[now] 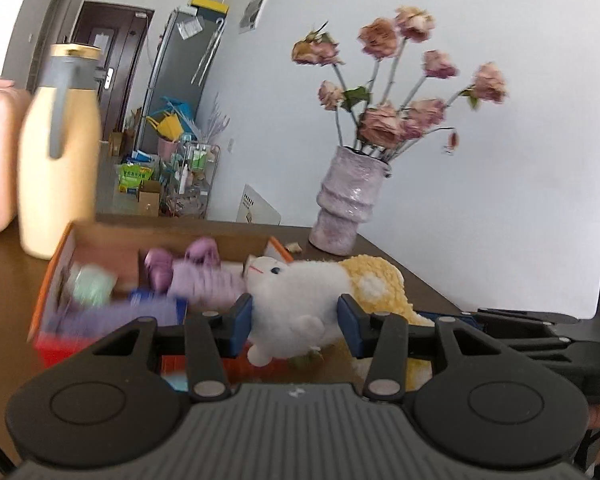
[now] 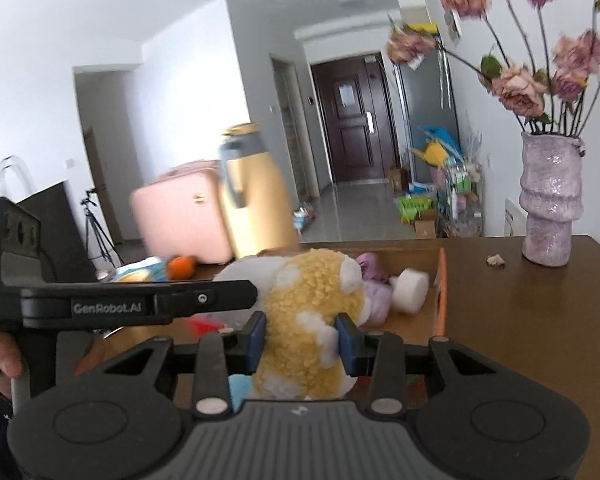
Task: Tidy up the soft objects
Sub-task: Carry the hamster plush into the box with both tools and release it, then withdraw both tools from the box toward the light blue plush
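Note:
A plush animal, white at the front [image 1: 296,300] and curly yellow at the back [image 2: 304,320], hangs in the air between both grippers. My left gripper [image 1: 296,320] is shut on its white front part; its face points at the box. My right gripper [image 2: 302,340] is shut on its yellow rear. Behind the plush lies an open cardboard box [image 1: 60,256] with an orange rim. Inside are a purple soft toy [image 1: 204,276], a white roll [image 2: 410,290] and other blurred soft items.
A cream jug with a grey handle [image 1: 60,160] stands behind the box, next to a pink case [image 2: 180,216]. A lilac vase of dried roses [image 1: 350,200] stands at the table's far right. A hand [image 2: 4,356] holds the left gripper.

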